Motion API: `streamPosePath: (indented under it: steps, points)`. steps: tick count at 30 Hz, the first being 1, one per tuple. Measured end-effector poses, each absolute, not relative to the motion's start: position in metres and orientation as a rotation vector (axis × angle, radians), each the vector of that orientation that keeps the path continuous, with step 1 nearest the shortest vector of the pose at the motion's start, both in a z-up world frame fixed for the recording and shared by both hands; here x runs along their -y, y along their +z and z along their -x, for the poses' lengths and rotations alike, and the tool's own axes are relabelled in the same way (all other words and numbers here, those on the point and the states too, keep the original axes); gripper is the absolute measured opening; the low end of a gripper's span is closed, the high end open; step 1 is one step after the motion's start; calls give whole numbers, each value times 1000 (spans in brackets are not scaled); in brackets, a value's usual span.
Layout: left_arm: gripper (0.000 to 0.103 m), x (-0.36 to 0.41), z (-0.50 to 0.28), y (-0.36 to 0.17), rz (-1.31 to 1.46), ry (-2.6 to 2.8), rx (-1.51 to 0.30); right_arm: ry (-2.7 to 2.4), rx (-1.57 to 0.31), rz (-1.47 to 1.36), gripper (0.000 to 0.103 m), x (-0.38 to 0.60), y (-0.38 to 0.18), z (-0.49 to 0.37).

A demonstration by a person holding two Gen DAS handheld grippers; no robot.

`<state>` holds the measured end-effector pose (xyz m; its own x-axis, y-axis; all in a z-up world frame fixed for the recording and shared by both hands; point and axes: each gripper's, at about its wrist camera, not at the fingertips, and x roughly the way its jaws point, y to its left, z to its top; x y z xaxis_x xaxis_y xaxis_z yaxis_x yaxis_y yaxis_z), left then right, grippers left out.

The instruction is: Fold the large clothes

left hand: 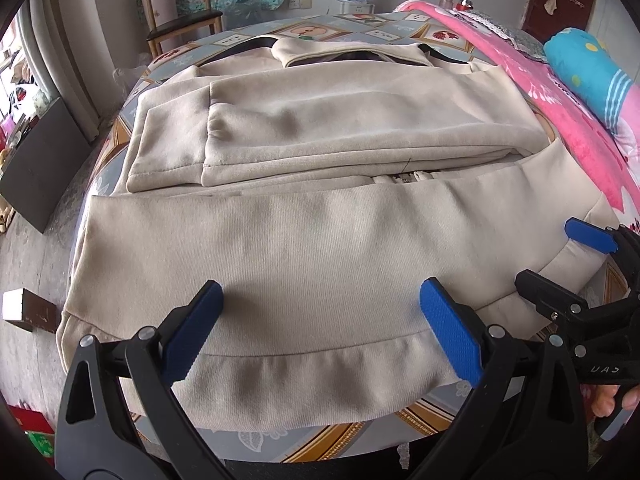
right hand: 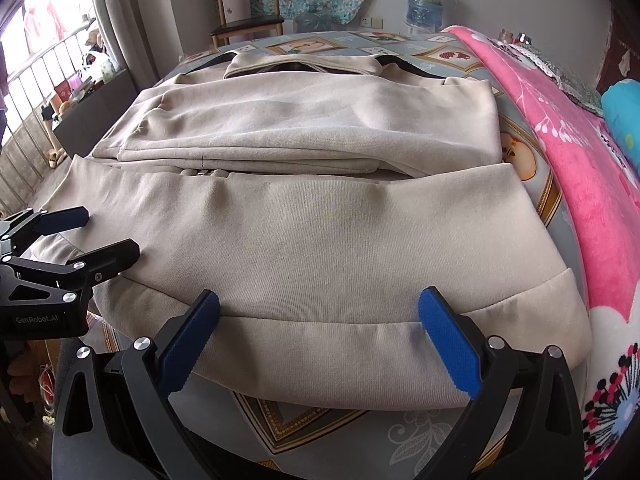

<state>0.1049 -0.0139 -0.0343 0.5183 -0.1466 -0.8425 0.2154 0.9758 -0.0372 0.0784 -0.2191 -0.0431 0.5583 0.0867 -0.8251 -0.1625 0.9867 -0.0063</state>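
A: Where's the beige sweatshirt [left hand: 320, 248]?

B: Flat on the patterned bedsheet [left hand: 360, 436], sleeves folded across far half, collar [left hand: 348, 50] far end, hem nearest me; pink blanket [right hand: 580, 184] to its right.

A: Grippers?

B: My left gripper [left hand: 320, 320] sits over the near hem, jaws wide, holding nothing; my right gripper [right hand: 320, 328] same, just beside it, wide & empty; both at near edge.
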Motion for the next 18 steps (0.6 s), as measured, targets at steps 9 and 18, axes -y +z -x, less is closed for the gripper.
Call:
streamPosePath:
  steps: [9, 18]
  points:
    - [95, -34, -76, -3, 13, -205, -825, 278, -851, 150, 97, 193, -9, -74]
    - [95, -112, -57, 15, 51, -97, -751, 365, -889, 188, 84, 145, -20, -102]
